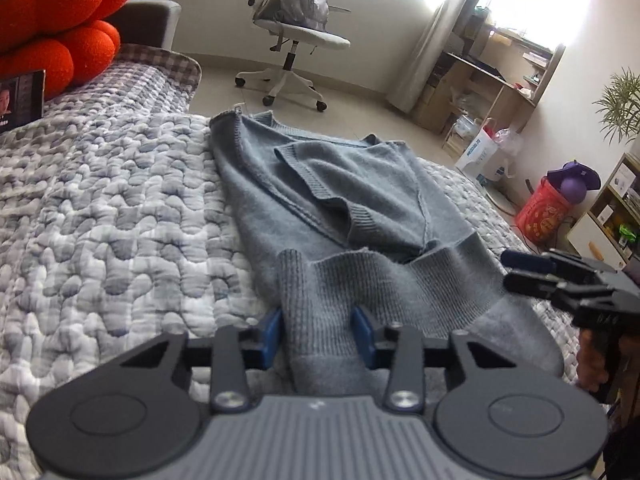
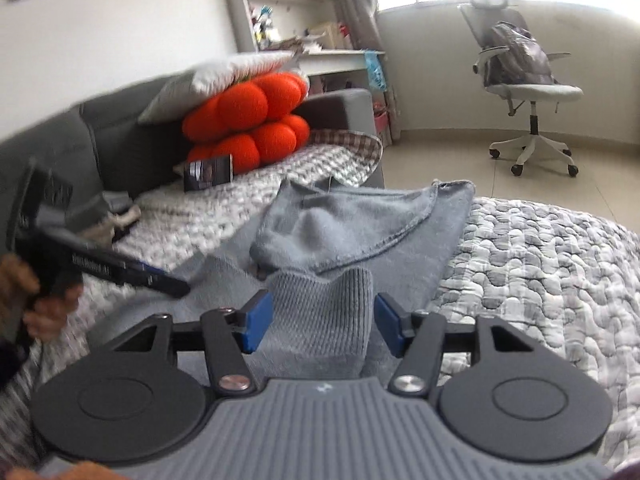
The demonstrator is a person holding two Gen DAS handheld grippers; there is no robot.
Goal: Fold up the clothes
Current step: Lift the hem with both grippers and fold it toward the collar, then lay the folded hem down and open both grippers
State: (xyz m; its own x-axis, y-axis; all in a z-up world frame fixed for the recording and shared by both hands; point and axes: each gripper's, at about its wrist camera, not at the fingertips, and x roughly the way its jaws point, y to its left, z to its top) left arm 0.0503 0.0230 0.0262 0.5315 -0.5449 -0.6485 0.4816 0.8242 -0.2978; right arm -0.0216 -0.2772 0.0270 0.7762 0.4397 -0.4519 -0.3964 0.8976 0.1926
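A grey knitted sweater [image 1: 352, 200] lies partly folded on a quilted bed [image 1: 100, 208]. The left tongs [image 1: 318, 334] grasp its ribbed hem at six o'clock. The right tongs [image 2: 322, 322] straddle the hem, released, pads clear of the knit.

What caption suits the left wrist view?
Left gripper straddles the ribbed hem of a grey sweater on a quilted bed.
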